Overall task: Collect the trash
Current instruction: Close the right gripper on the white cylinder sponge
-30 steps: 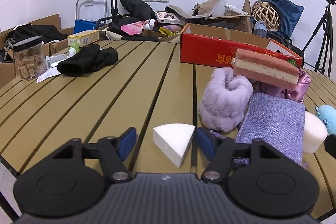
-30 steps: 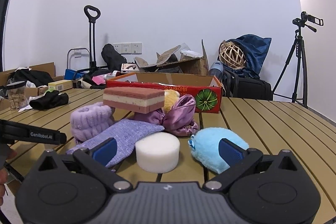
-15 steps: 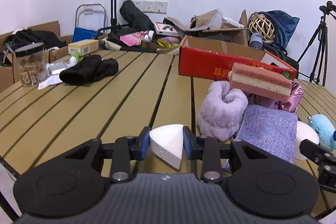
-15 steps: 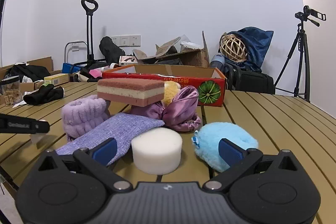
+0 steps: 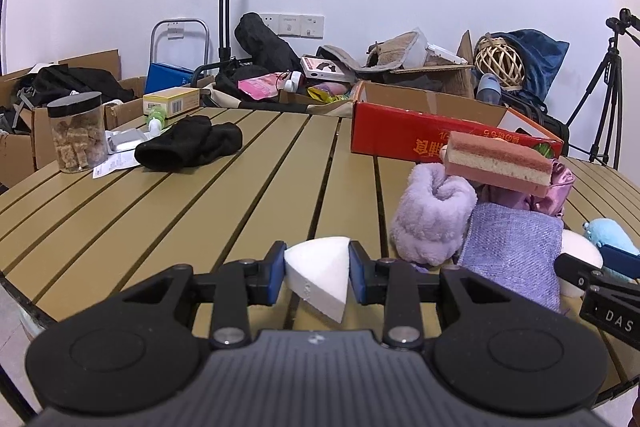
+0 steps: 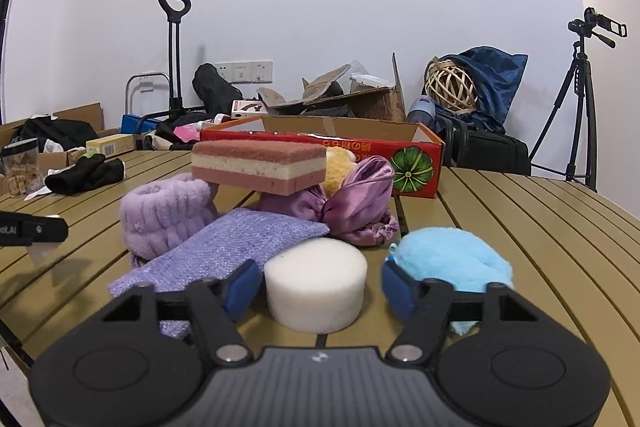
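The slatted tan desk (image 5: 248,187) stands before a white wall and floor clutter – boxes, bags, a tripod (image 6: 576,99). The left gripper (image 5: 317,273) pinches a white wedge (image 5: 318,275) at the near edge. The right gripper (image 6: 316,285) – jaws just closing – flanks a foam puck (image 6: 316,283), untouched.

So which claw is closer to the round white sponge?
Right. The right claw has the round white sponge between its closing fingers, not yet pressing. The left claw sits off to the side, gripping the white wedge.
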`<state>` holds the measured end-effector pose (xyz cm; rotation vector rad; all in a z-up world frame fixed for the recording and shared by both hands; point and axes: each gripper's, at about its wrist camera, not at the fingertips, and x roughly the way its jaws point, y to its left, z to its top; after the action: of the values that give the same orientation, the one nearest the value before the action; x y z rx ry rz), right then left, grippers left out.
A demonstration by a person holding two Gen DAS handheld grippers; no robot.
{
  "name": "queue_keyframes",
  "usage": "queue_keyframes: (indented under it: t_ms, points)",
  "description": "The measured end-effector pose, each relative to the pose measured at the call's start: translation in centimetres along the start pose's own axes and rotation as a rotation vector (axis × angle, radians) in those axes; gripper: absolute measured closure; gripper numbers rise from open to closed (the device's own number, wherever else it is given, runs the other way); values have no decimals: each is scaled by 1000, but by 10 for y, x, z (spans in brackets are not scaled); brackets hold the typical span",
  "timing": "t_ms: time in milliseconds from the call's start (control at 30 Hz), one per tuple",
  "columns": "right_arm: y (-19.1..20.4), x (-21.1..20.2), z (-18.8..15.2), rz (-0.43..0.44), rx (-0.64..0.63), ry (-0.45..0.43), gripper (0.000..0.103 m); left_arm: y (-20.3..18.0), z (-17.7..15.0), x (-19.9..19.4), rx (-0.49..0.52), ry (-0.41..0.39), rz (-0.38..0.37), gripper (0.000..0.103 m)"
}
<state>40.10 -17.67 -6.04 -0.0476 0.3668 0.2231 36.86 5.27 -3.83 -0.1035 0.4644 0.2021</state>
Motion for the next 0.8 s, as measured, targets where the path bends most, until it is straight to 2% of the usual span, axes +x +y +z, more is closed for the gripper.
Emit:
queue_keyframes:
  t_ms: [233, 367, 800]
  points:
    - [-3, 3, 1, 19, 20, 21, 46, 1, -1, -4, 4, -5, -6, 70]
    - [-5, 3, 1, 33, 39, 27, 54, -2, -2, -6, 13, -10, -7, 70]
    - [-13, -10, 0, 0, 54, 18, 60, -1, -2, -13, 21, -29, -10, 70]
